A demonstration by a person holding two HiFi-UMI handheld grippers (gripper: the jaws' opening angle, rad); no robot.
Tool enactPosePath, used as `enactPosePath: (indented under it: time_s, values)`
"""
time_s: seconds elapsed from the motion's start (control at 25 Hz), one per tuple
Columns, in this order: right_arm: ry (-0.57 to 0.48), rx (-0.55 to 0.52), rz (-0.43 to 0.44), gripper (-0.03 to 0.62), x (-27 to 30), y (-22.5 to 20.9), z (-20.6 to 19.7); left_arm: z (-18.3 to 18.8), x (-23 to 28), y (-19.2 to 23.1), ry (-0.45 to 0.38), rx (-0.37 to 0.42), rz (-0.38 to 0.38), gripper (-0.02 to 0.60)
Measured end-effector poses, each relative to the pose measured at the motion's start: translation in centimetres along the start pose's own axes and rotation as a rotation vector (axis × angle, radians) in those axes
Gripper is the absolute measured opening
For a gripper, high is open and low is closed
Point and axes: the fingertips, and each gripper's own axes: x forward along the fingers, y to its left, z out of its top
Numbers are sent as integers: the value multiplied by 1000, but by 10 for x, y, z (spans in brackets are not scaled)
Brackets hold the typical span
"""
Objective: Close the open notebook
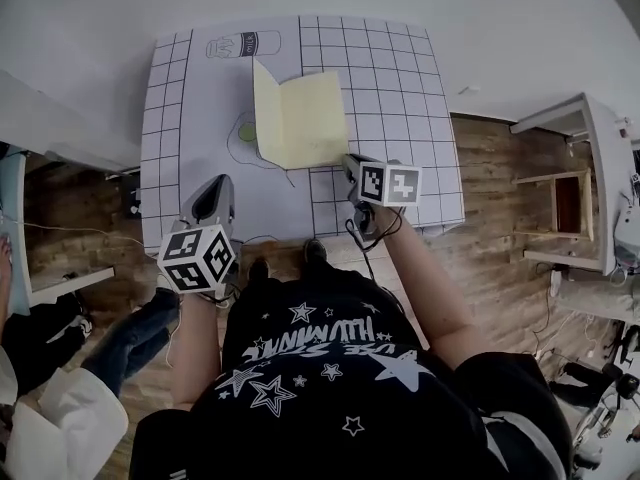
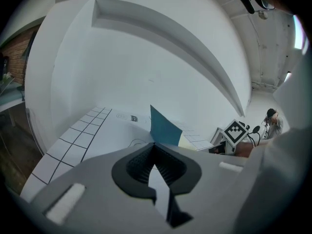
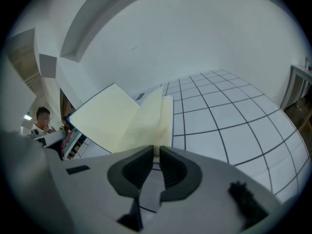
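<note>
The open notebook (image 1: pixel 305 123) lies in the middle of the gridded white table mat (image 1: pixel 170 118). Its cream pages face up and its left cover stands raised; that cover's outside shows blue (image 2: pixel 165 128) in the left gripper view. My right gripper (image 1: pixel 352 163) is at the notebook's near right corner. Its jaws (image 3: pixel 156 150) stand a narrow slit apart, with the cream page edge (image 3: pixel 122 121) just past the tips and nothing pressed between the pads. My left gripper (image 1: pixel 222 183) hovers over the mat's near left part, apart from the notebook, with its tips (image 2: pixel 155 145) together and empty.
A bottle outline (image 1: pixel 243 44) is drawn at the mat's far edge and a green spot (image 1: pixel 247 131) sits left of the notebook. White shelving (image 1: pixel 570 188) stands on the wooden floor to the right. Another person's leg (image 1: pixel 130 338) is at the left.
</note>
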Motion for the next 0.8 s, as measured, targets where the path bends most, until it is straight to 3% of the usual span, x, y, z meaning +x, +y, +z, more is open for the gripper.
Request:
enactPosePath:
  time_s: [0.16,0.28,0.4,0.48,0.64,0.8]
  values:
    - [14,-37,-55,35,2,-10,-2,-5,0,-3,6,-8,22,9]
    - [-107,-53,-62,35,-15,-8,23,-6,-1,-4,6,-12,30,9]
    - [-310,-111,59,35,-43,20,67,-6,-2,-6,5,-11,35,9]
    - [-389,-175,157,34,-59,47,88,-3,-1,-8,0,-8,33,9]
    - [-338,-319,278,34,-58,93,88,2,3,-13,-11,0,20,9]
    - [-222,-335,211,34,-33,84,64,7,6,-15,-20,3,13,9]
